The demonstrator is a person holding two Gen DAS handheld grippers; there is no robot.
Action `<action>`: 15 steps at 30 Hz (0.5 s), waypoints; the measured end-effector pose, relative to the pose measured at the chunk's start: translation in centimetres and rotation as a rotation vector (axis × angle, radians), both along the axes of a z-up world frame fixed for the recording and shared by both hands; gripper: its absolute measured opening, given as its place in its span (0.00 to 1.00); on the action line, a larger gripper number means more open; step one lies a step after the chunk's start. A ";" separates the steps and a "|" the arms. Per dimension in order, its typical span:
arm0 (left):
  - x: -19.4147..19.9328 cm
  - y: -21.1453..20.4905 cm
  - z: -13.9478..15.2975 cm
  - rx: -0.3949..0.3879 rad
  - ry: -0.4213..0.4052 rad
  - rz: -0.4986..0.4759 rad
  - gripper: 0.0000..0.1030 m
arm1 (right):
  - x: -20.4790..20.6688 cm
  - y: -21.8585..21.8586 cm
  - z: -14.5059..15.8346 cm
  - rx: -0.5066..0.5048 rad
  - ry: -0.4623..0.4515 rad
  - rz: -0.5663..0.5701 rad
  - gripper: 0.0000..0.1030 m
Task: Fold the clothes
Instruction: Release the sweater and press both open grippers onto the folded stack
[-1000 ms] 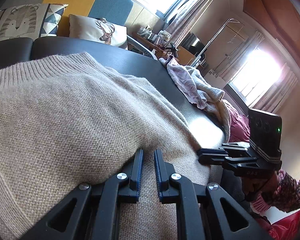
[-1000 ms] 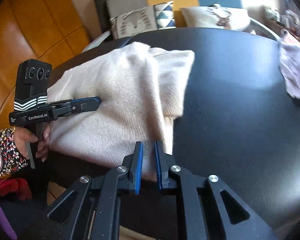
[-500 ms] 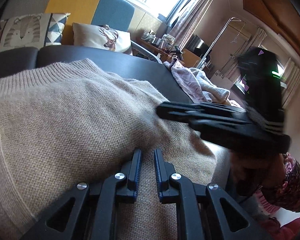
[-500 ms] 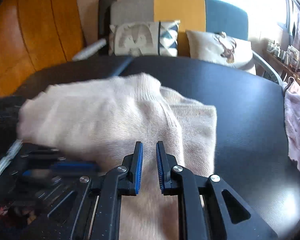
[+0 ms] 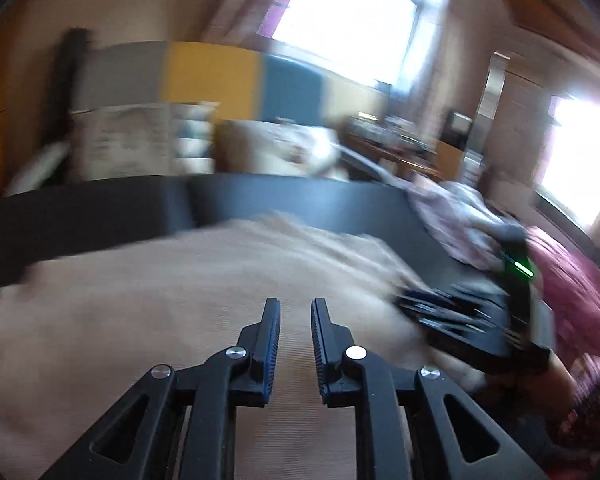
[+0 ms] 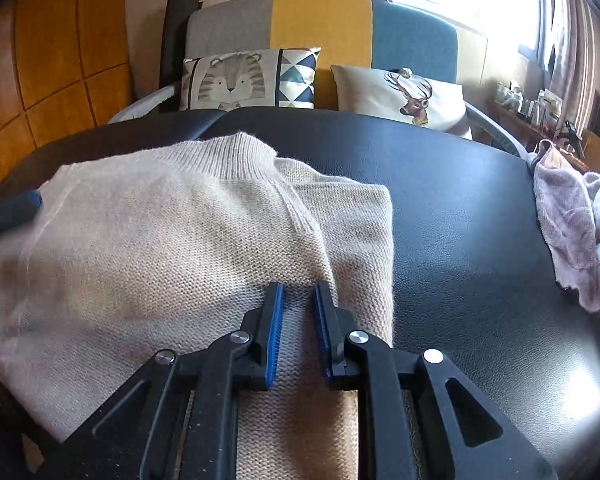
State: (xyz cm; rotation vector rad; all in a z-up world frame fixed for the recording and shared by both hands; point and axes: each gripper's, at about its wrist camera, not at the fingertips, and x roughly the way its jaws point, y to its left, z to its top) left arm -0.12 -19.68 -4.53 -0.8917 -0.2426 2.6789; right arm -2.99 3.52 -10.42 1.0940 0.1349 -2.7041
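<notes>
The beige sweater (image 6: 172, 248) lies folded on the black tabletop (image 6: 460, 216), spread across its left half toward the near edge. A heap of pinkish clothes (image 6: 572, 236) sits at the right edge, well apart. The right gripper (image 6: 298, 300) hovers over the sweater's near right part, fingers slightly parted, grasping nothing. The left gripper (image 5: 295, 316) (its view is badly blurred) is likewise above the knit, fingers narrowly apart and empty.
</notes>
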 end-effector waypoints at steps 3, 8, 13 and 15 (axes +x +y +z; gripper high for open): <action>-1.1 -5.2 -0.6 -0.019 -0.072 0.221 0.15 | 0.0 0.2 -0.2 -0.018 -0.002 -0.001 0.17; -1.3 -10.5 -3.2 -0.160 -0.191 0.491 0.17 | -0.1 -0.3 -0.2 0.005 -0.008 -0.001 0.17; -0.6 -12.2 -4.5 -0.115 -0.205 0.502 0.22 | -0.4 -1.3 2.9 -0.035 -0.006 -0.068 0.18; -0.5 -12.5 -4.9 -0.117 -0.207 0.507 0.22 | -0.6 -3.4 4.6 -0.093 0.041 -0.019 0.35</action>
